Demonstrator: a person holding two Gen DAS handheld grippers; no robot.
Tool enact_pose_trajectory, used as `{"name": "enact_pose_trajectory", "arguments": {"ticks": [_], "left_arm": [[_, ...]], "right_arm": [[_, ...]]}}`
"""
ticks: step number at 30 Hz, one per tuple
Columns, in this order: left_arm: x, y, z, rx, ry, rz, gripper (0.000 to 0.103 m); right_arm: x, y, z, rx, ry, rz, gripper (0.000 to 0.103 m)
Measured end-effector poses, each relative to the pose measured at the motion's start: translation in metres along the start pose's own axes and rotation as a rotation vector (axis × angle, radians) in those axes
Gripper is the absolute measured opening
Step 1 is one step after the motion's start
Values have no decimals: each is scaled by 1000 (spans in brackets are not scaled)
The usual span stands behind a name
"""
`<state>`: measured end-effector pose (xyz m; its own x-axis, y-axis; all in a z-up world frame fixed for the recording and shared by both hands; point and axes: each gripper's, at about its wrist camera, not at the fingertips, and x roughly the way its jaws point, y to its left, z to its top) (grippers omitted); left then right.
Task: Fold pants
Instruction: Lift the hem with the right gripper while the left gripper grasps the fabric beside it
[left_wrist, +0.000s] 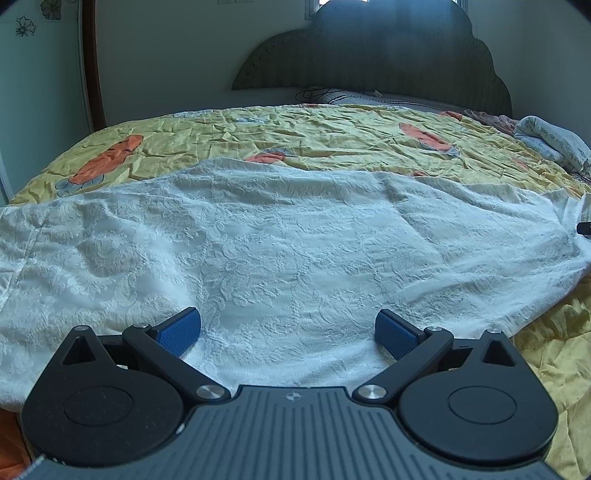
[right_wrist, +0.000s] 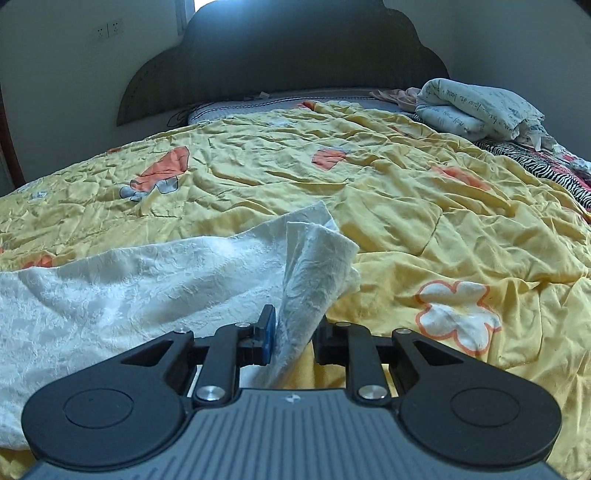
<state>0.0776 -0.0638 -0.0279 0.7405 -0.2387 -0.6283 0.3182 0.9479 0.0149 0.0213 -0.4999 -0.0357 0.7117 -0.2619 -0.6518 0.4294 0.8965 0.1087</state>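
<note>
The white textured pants (left_wrist: 280, 236) lie spread across a yellow bed cover. My left gripper (left_wrist: 288, 332) is open, its blue pads (left_wrist: 177, 330) resting on the near edge of the pants with cloth between them. My right gripper (right_wrist: 293, 328) is shut on the right end of the pants (right_wrist: 310, 266), which stands up crumpled between the jaws. The rest of the pants trails off to the left in the right wrist view (right_wrist: 110, 280).
The yellow quilt (right_wrist: 424, 192) with orange patches covers the bed. A dark headboard (left_wrist: 373, 55) stands at the far end. Folded white bedding (right_wrist: 476, 107) and striped cloth (right_wrist: 554, 166) lie at the far right. A wall and door frame (left_wrist: 90, 62) are at the left.
</note>
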Motion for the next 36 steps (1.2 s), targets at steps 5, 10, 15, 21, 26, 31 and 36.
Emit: {"name": "enact_pose_trajectory", "arguments": {"ticks": [5,10,15,21,26,31,36], "left_arm": [[0,0,0,7,0,3,102],[-2,0,1,14,1,12,103],[-18,-7,25,-76,-12,-109,84],[-6,-58,92,-201,-11,-510,88],[65,-116,129,-404,182,-776,89],[103,-175,142,-399,272,-809,88],[113,-209,145,-229,241,-608,29]], "right_arm": [[-5,9,-2,-80,-32,-32,19],[-22,33,-8,-277,-137,-78,16],[-52,74,-18,-525,-259,-48,15],[-52,98,-28,-577,-265,0,14],[-62,108,-37,-595,-285,38,14],[-67,115,-46,-624,-288,68,14],[-68,119,-52,-637,-289,94,14]]}}
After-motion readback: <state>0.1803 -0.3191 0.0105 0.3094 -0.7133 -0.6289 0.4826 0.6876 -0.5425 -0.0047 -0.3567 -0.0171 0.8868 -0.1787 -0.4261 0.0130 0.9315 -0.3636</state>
